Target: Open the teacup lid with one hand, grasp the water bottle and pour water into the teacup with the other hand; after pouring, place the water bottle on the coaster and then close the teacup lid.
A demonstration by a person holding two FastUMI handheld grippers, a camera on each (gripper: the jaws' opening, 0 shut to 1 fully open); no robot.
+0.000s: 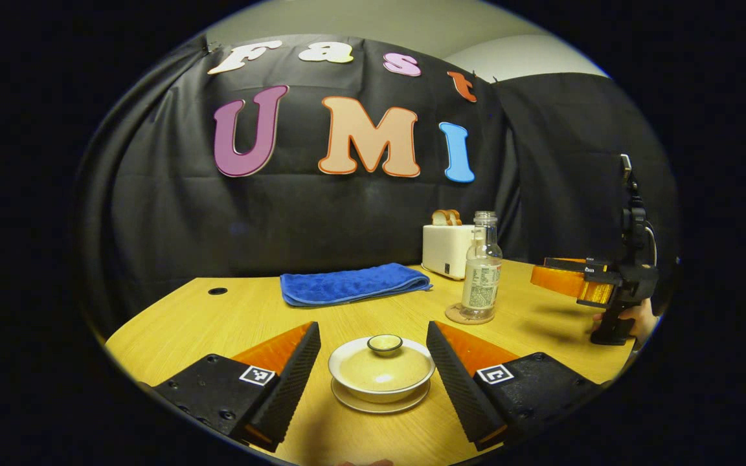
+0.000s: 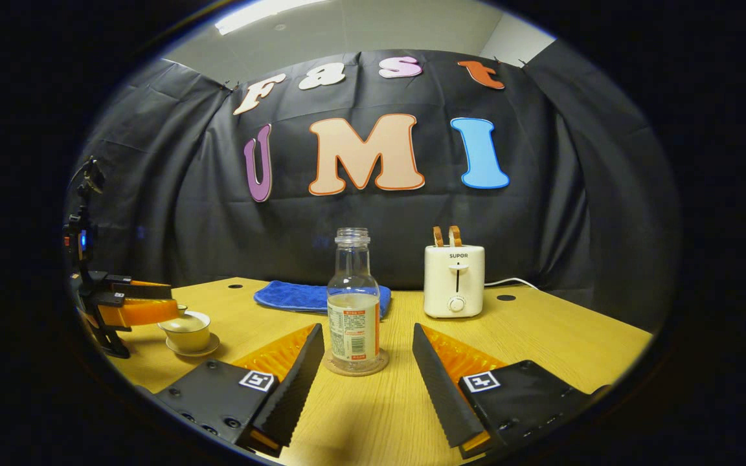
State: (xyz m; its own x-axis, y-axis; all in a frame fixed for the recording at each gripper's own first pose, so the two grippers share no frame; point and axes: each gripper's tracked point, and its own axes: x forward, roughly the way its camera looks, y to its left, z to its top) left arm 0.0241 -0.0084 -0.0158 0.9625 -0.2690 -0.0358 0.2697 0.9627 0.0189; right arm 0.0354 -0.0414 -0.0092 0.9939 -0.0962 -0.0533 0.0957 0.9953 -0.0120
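Observation:
A cream teacup [image 1: 381,375] with its lid [image 1: 384,345] on sits on a saucer, directly ahead of my left gripper [image 1: 373,336], which is open with a finger on each side and apart from it. A clear, uncapped water bottle [image 2: 353,310] with a little water stands upright on a round cork coaster [image 2: 355,364], just ahead of my open right gripper [image 2: 365,340]. The bottle [image 1: 482,268] and the right gripper [image 1: 574,281], held by a hand, also appear in the left gripper view; the teacup [image 2: 187,330] and the left gripper [image 2: 128,304] sit at the left of the right gripper view.
A folded blue towel [image 1: 352,283] lies toward the back of the wooden table [image 1: 217,317]. A white toaster [image 2: 454,281] with two bread slices stands at the back right, its cord trailing right. Two round holes pierce the tabletop near the back edge.

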